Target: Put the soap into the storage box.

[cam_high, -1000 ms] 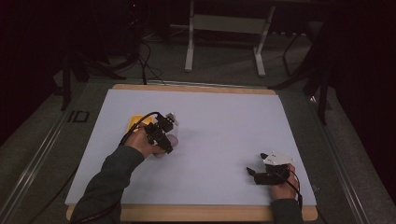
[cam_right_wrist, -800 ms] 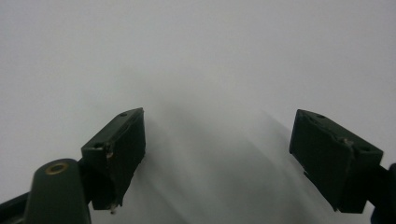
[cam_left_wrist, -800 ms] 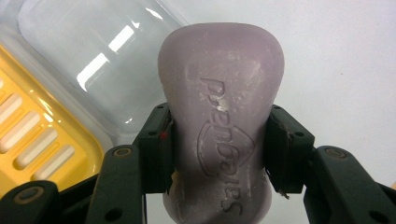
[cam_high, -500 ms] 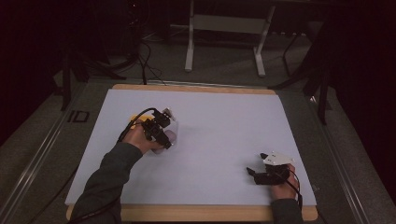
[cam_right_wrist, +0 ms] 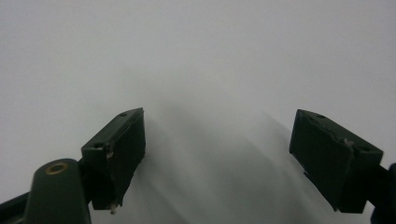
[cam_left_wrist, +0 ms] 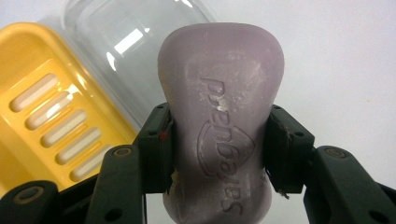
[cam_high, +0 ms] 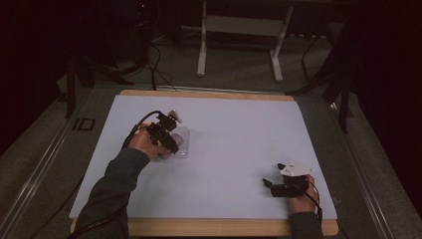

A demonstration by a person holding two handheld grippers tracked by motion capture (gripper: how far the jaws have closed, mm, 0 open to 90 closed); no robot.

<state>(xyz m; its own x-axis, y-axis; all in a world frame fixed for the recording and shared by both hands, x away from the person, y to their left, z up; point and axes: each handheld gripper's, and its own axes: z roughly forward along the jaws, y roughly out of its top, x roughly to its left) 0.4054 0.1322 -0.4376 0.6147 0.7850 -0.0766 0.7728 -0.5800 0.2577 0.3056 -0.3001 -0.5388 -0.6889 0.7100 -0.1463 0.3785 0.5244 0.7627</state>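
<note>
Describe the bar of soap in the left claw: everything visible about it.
The soap bar is pale purple, matte and waxy, with rounded ends, a narrowed waist and embossed lettering around a crest. The left claw is shut on its waist, both pads pressing its sides. Behind it lie a clear lid and a yellow slotted soap dish.

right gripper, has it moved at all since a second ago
No. In the high view the right gripper sits at the same spot near the table's front edge as before, jaws open over the white surface.
</note>
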